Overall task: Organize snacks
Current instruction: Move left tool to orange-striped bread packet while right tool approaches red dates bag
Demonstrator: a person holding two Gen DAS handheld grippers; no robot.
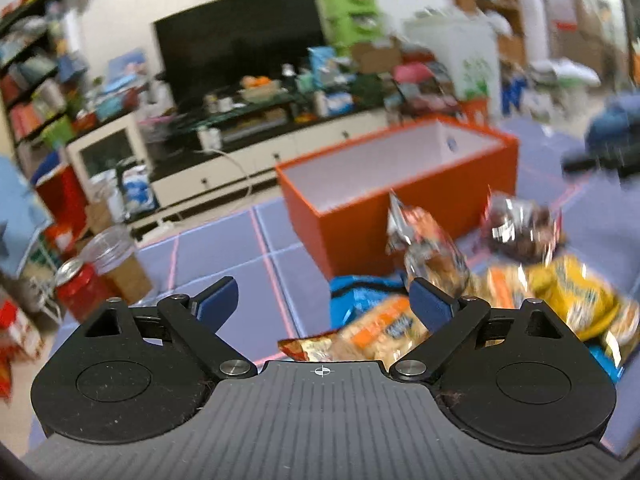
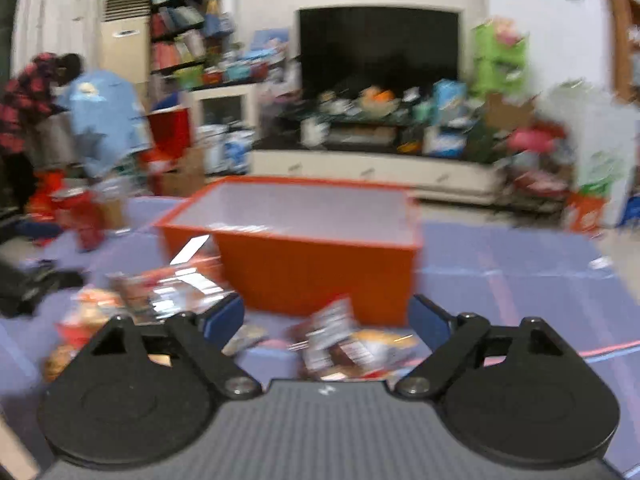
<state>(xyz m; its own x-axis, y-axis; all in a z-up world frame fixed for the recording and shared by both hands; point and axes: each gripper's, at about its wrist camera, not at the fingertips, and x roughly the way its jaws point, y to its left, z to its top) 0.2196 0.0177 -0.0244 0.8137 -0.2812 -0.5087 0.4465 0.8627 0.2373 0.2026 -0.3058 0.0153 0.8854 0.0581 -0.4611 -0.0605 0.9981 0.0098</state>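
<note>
On the purple mat near the orange box (image 2: pixel 320 276), snack packets (image 1: pixel 500 292) lie scattered while the left gripper (image 1: pixel 324 300) and right gripper (image 2: pixel 326 318) hover wide and empty; it looks best to pinch one packet squarely before lifting it into the box.

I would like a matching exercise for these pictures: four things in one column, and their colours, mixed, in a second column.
Things:
1. storage box
2. television screen
3. floor mat
4. stacked drawers beside the television

Colours:
A. green
B. purple with pink lines
C. orange outside, white inside
D. black

Pairs: 1-C, 2-D, 3-B, 4-A
</note>
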